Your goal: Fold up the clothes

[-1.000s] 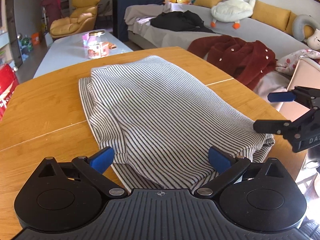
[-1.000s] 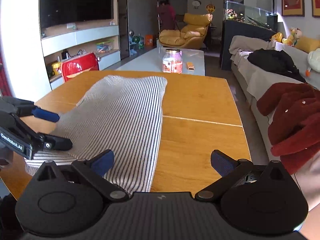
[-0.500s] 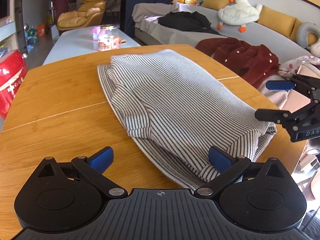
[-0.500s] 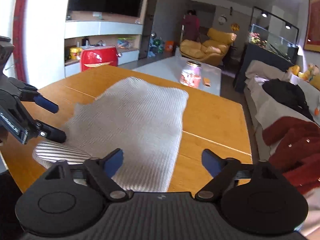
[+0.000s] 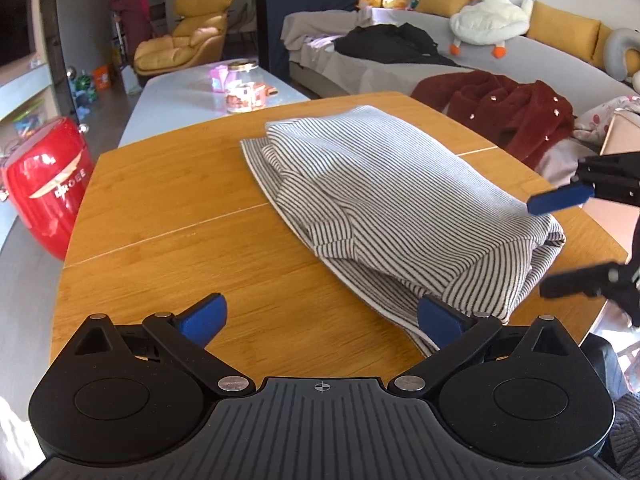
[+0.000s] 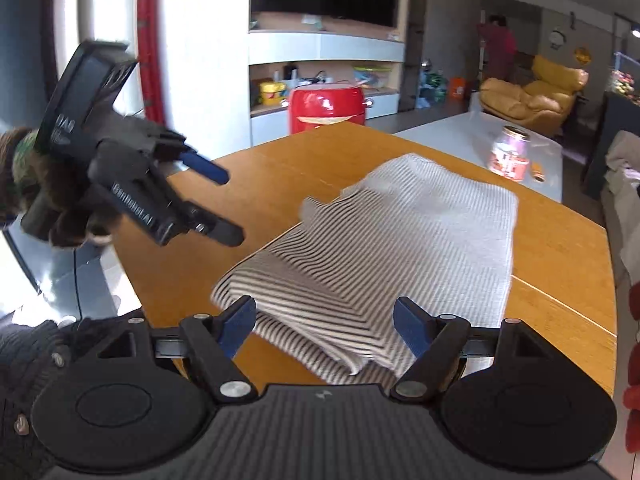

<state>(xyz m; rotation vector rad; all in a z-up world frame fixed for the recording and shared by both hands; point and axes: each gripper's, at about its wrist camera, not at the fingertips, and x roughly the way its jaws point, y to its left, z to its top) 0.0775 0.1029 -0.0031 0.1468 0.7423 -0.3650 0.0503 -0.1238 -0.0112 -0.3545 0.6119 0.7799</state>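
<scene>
Folded striped garment (image 5: pixel 400 208) lying on the wooden worktop (image 5: pixel 180 216), right tool (image 6: pixel 324 326) with jaws opening, the garment's near corner between them but unpressed, left tool (image 5: pixel 320 316) spread apart beside the garment's edge, clutching nothing, jar (image 5: pixel 244 88) on a white table beyond

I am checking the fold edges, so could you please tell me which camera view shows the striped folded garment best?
The left wrist view: the grey-and-white striped folded garment lies sharp and whole, layered edges visible. The right wrist view shows it motion-blurred, its near corner behind the tool.
</scene>
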